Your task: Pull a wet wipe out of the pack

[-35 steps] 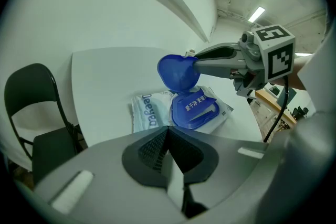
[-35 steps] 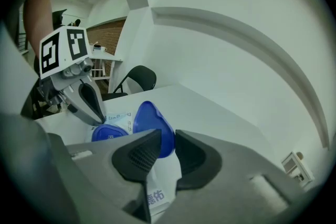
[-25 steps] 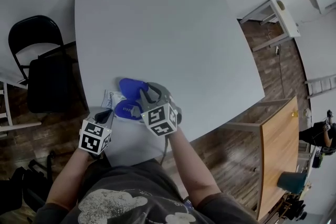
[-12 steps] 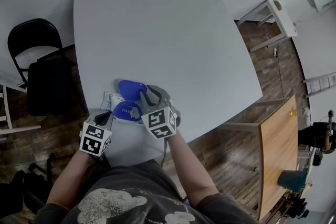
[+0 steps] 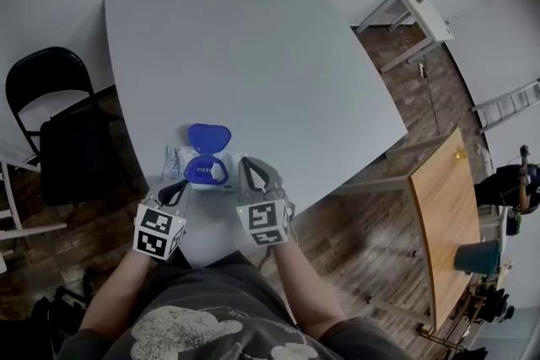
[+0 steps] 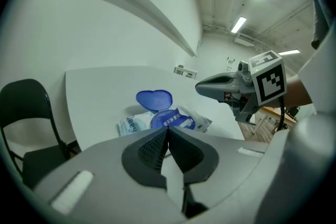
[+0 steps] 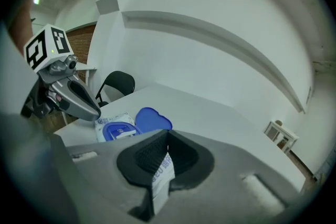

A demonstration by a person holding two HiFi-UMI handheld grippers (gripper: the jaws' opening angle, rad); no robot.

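Just then, the right tool [image 7: 167, 136] had only now closed its jaws, and they pinched a white printed strip [image 7: 161, 176]; whether this was a wipe could not be told. The left tool [image 6: 167, 131] was closed with nothing between its jaws. Both hung over the near edge of the tabletop [image 5: 253, 55], just beside the wet wipe pack [image 5: 179, 158]. The pack lay flat with its blue lid [image 5: 208, 136] flipped open on the far side.
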